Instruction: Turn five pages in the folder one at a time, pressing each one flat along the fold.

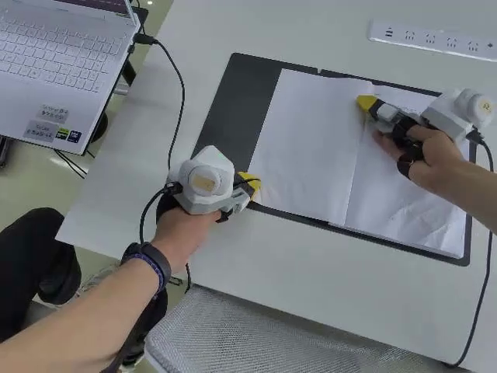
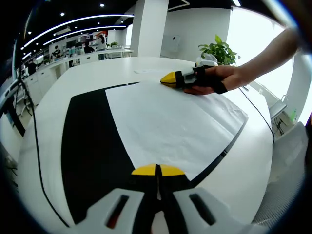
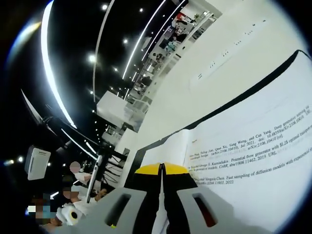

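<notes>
A black folder [image 1: 245, 109] lies open on the white table, its bare inside cover on the left. A white page [image 1: 311, 148] lies turned over the fold, with a creased page [image 1: 404, 194] to its right. My left gripper [image 1: 250, 185] is shut, its yellow tips [image 2: 157, 169] at the folder's near left edge over the black cover [image 2: 92, 146]. Shut too, my right gripper [image 1: 363, 102] rests its yellow tips on the page near the top of the fold. Its own view shows the tips [image 3: 162, 168] over a printed page [image 3: 253, 146].
An open laptop [image 1: 54, 62] sits at the far left on a stand. A black cable [image 1: 177, 85] runs from it past the folder's left side. A white power strip [image 1: 435, 37] lies at the back right. A mesh chair [image 1: 272, 334] is below the table's near edge.
</notes>
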The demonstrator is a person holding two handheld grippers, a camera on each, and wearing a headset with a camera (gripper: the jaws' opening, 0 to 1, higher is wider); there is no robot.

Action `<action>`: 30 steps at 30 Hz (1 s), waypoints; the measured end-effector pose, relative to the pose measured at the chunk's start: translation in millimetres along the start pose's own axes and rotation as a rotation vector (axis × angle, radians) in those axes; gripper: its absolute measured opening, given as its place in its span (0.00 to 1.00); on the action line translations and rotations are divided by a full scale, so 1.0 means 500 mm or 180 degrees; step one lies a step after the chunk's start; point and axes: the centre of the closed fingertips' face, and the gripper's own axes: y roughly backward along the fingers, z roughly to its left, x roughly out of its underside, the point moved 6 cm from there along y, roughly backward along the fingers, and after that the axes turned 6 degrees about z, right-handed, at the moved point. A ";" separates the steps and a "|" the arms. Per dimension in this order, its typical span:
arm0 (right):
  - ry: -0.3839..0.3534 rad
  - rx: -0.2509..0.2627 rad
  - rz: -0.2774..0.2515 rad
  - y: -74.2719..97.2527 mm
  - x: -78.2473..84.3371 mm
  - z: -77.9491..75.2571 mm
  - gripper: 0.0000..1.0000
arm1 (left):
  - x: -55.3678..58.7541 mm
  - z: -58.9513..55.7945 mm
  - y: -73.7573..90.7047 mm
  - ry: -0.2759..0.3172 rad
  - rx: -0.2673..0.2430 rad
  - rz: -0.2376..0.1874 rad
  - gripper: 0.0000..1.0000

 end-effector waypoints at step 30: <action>0.0211 -0.0471 0.0709 0.126 0.228 0.111 0.00 | 0.007 0.004 -0.004 0.0016 0.0020 -0.0031 0.00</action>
